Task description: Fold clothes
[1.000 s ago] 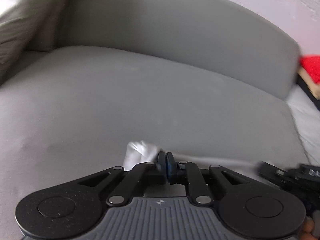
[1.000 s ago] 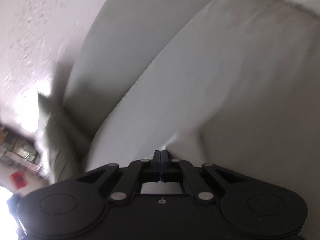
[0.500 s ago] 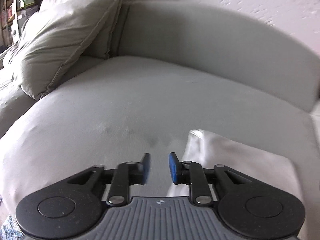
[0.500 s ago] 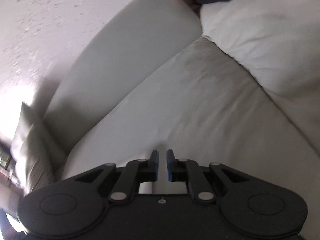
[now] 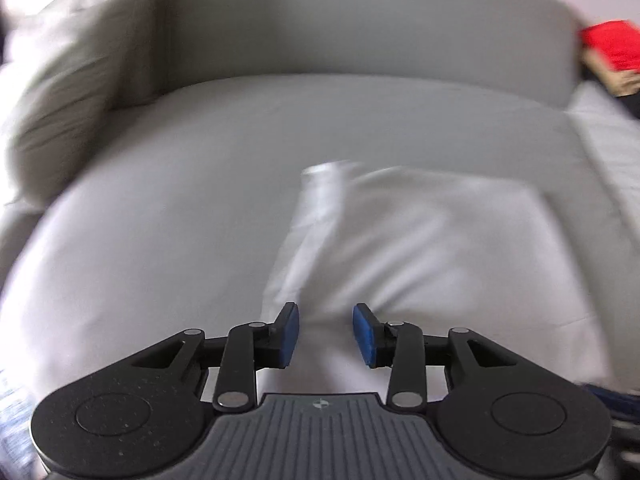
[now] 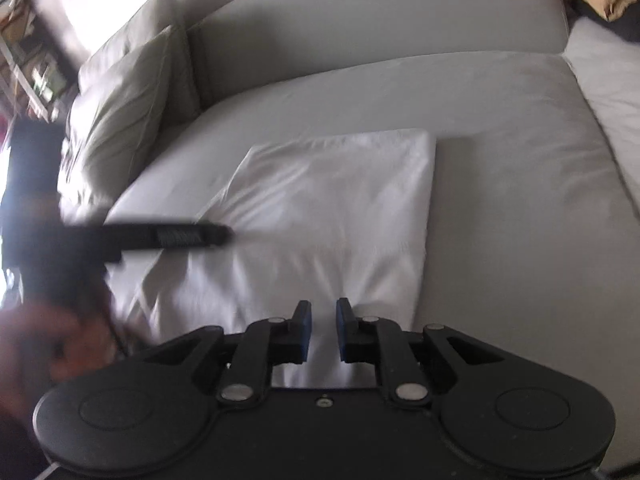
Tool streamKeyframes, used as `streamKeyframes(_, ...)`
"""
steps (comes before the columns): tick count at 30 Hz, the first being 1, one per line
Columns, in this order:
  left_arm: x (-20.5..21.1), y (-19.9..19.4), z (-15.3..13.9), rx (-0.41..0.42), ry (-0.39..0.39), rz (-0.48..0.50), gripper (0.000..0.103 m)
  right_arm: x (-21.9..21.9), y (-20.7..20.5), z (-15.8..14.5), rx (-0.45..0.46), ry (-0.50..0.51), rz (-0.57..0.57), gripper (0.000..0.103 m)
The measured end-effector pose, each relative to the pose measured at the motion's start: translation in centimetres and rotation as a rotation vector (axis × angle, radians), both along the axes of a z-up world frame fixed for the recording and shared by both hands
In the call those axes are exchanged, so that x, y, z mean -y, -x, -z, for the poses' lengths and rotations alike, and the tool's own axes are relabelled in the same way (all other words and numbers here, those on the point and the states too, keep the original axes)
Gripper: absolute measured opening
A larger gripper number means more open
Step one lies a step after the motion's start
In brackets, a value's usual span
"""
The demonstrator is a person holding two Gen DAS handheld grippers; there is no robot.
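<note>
We see a white folded garment point(image 6: 332, 216) lying flat on the grey sofa seat point(image 6: 500, 128), roughly square with its right edge straight. Our left gripper point(image 5: 326, 334) hangs over the garment's near left part, its blue pads point(image 5: 289, 334) spread wide and empty. Our right gripper point(image 6: 323, 330) sits above the near edge, jaws parted a little, gripping nothing. A beige cushion point(image 6: 120, 120) leans at the sofa's left corner; something red point(image 5: 612, 44) lies beyond the backrest
</note>
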State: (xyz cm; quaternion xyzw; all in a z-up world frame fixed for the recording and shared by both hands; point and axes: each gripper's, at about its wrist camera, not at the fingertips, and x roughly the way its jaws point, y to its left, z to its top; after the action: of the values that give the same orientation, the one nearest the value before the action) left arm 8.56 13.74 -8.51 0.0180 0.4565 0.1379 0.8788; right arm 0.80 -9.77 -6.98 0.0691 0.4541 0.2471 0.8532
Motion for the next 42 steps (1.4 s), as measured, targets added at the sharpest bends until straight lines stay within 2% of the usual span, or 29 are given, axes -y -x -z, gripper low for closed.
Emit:
streamKeyframes(1, -0.8, 0.9, -0.2, -0.005, -0.011, -0.023, 0.047, 0.6, 1.0, -0.4, 0.000, 0.018, -0.008, 0.013)
streamKeyframes(3, -2.3, 2.8, -0.7, 0.007, 0.019, -0.050, 0.046, 2.0, 2.4, -1.0, -0.011, 0.024, 0.002, 0.013)
streamKeyframes(4, -2.8, 3.7, -1.1, 0.022, 0.037, -0.054, 0.044, 2.6, 3.0, -1.3, -0.016, 0.024, 0.013, 0.013)
streamKeyframes(5, -2.8, 4.6, -1.5, 0.040, 0.048, -0.051, 0.037, 3.3, 3.6, -1.6, -0.022, 0.025, 0.024, 0.015)
streamKeyframes(6, -2.4, 5.4, -1.8, 0.062, 0.052, -0.041, 0.036, 3.9, 4.1, -2.0, -0.024, 0.022, 0.035, 0.021)
streamKeyframes(9, -0.9, 7.6, -2.9, 0.126, 0.080, -0.003, 0.036, 4.7, 4.3, -2.9, 0.012, -0.026, 0.071, 0.021)
streamKeyframes(12, 1.6, 8.5, -3.5, 0.163, 0.157, 0.110, 0.036, 4.8, 4.4, -3.6, 0.052, -0.062, 0.083, 0.021)
streamKeyframes(13, 2.7, 8.4, -3.3, 0.162, 0.151, 0.157, 0.037, 4.3, 4.4, -3.6, 0.066, -0.066, 0.073, 0.020)
streamKeyframes(15, 5.0, 8.0, -2.5, 0.150, 0.116, 0.238, 0.036, 2.6, 3.6, -2.9, 0.071, -0.044, 0.032, 0.012)
streamKeyframes(17, 6.5, 7.5, -1.3, 0.119, 0.091, 0.288, 0.037, 1.1, 2.7, -1.9, 0.068, -0.010, -0.004, 0.012)
streamKeyframes(20, 7.2, 7.6, 0.1, 0.069, 0.067, 0.317, 0.037, 0.0, 2.4, -0.1, 0.047, 0.057, -0.031, 0.011)
streamKeyframes(23, 7.3, 8.0, 0.6, 0.021, 0.051, 0.329, 0.038, 0.5, 3.0, -0.1, 0.012, 0.067, -0.043, 0.009)
streamKeyframes(25, 6.6, 8.7, 0.1, 0.002, 0.058, 0.325, 0.038, 1.1, 3.1, -0.2, -0.060, 0.068, -0.044, 0.008)
streamKeyframes(29, 4.4, 11.1, -1.8, 0.066, 0.065, 0.317, 0.036, 3.9, 3.8, -0.7, -0.078, -0.027, 0.019, 0.016)
streamKeyframes(33, 1.6, 11.4, -3.5, 0.153, 0.062, 0.255, 0.040, 6.1, 3.0, -1.8, -0.032, -0.157, 0.096, 0.034)
streamKeyframes(34, 0.8, 11.1, -3.9, 0.171, 0.067, 0.236, 0.041, 6.6, 2.7, -2.0, -0.024, -0.184, 0.114, 0.036)
streamKeyframes(38, -2.2, 9.5, -4.7, 0.199, 0.156, 0.166, 0.046, 7.4, 1.4, -0.9, -0.090, -0.264, 0.185, 0.045)
streamKeyframes(42, -5.0, 7.9, -4.1, 0.193, 0.262, 0.116, 0.051, 8.3, 0.7, 0.4, -0.163, -0.360, 0.245, 0.052)
